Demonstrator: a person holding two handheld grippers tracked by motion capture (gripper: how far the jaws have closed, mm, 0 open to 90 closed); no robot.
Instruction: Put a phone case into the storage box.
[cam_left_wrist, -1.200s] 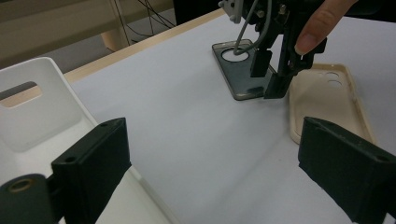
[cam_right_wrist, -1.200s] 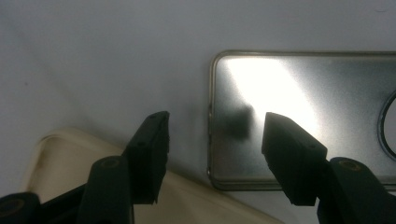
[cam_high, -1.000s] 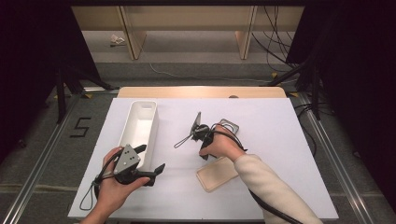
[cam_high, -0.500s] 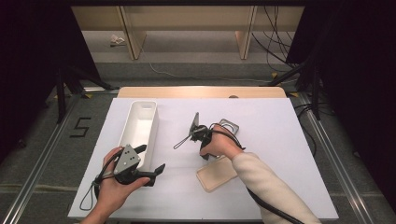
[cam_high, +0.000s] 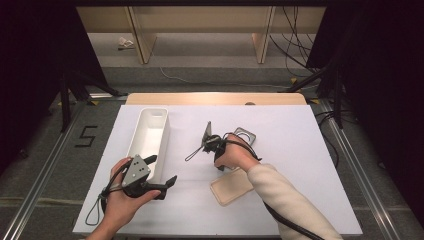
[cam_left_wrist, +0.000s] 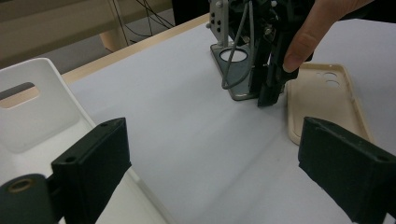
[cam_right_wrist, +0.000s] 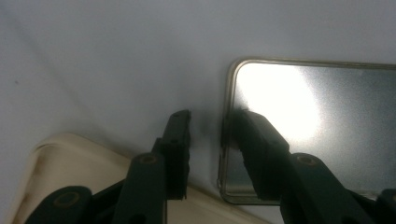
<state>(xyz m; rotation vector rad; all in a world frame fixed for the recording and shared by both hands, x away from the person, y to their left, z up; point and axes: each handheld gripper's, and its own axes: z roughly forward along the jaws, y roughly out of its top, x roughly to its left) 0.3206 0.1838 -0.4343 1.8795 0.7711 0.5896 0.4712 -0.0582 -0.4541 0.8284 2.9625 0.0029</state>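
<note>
White tray (cam_high: 150, 135) sits at table (cam_high: 310, 150) left, and just beside it the left gripper (cam_high: 162, 172) hangs wide open, nothing between its jaws. Mid-table the right gripper (cam_right_wrist: 208, 128), jaws just closing but still apart, straddles the near edge of the flat silver phone (cam_right_wrist: 317, 126), pads not clearly pressing. Beige case (cam_high: 232, 186) lies just beside the phone, toward the person.

The phone (cam_right_wrist: 317, 126) lies with a glossy, mirror-smooth face and a thin metallic rim catching glare. The phone case (cam_left_wrist: 322, 100) at its 7 o'clock looks like soft matt cream rubber or plastic. The tray (cam_high: 150, 135) is smooth white plastic. The bench (cam_high: 300, 150) is covered in matt white with bare wood along its 12 o'clock edge.
</note>
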